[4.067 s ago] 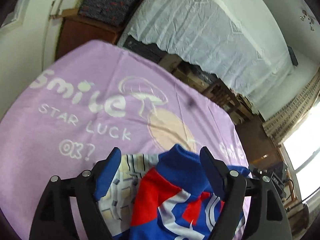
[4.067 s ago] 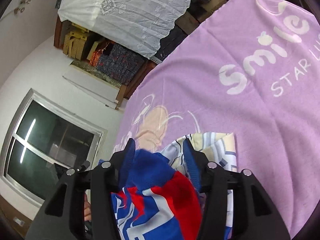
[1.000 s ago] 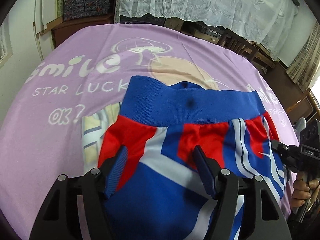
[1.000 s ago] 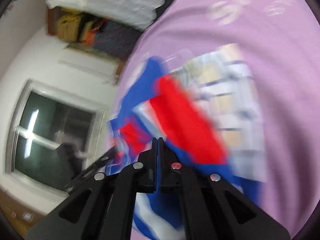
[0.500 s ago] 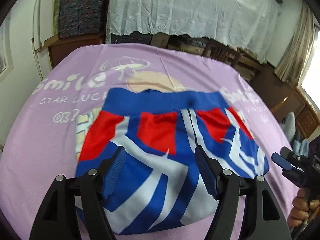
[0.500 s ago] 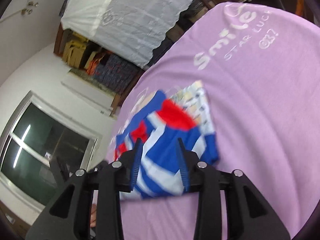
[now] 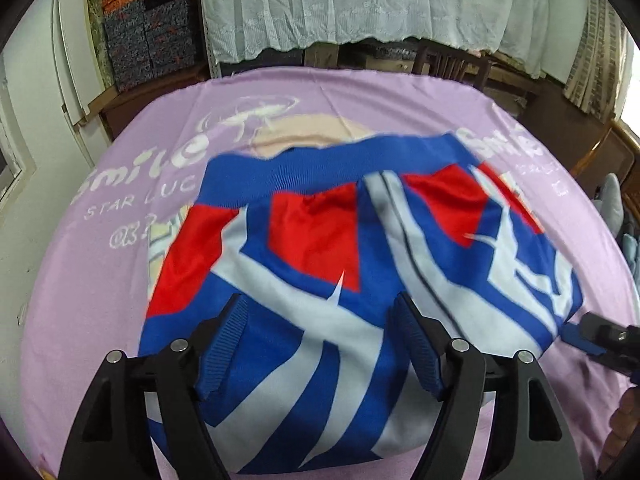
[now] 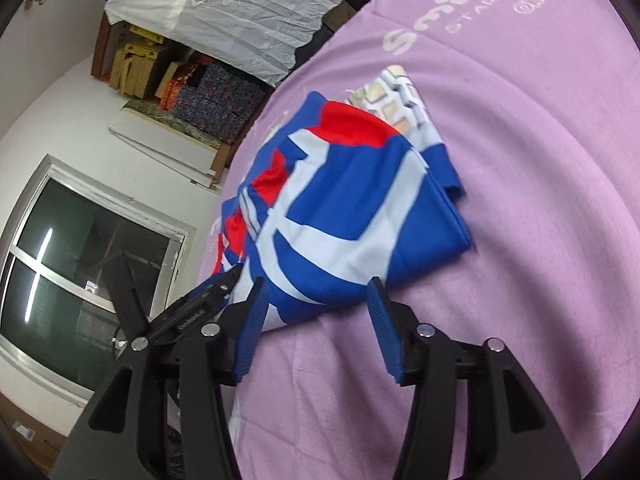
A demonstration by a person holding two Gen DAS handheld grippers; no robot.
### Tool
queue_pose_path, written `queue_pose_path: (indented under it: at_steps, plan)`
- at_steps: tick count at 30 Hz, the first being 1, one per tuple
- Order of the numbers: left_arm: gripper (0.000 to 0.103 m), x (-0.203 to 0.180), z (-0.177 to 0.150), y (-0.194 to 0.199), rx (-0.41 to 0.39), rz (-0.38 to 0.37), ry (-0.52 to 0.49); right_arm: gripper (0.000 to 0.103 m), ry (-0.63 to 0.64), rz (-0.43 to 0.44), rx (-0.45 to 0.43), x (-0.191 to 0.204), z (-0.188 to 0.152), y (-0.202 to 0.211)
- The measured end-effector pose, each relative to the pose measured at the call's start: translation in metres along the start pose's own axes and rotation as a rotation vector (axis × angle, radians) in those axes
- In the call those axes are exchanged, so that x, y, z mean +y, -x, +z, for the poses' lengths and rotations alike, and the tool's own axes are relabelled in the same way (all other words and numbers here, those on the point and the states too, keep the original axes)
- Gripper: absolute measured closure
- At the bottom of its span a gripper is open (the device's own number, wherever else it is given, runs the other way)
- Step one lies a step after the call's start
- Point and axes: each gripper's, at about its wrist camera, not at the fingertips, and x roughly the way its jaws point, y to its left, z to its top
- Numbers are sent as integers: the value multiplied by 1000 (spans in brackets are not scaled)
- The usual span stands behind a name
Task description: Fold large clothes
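Both the left gripper (image 7: 320, 344) and right gripper (image 8: 316, 324) are opening, grasping nothing, over the folded blue, red and white knit garment (image 7: 340, 280) at frame centre, risking snagging its lower edge and undoing the fold.

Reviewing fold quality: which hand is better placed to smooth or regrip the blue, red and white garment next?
Left, probably. The left gripper hangs over the garment with jaws opening, while the right gripper sits off its near edge.
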Motion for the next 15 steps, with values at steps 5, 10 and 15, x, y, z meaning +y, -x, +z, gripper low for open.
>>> queue_pose_path:
  at_steps: [5, 10, 15]
  plan:
    - [27, -11, 14, 16, -90, 12, -46, 51, -37, -76, -20, -9, -1, -1]
    - [27, -16, 12, -1, -77, 43, -73, 52, -72, -110, -55, -12, -1, -3]
    - [26, -10, 6, -26, 19, 75, -50, 52, -105, -140, -110, -12, 8, -10]
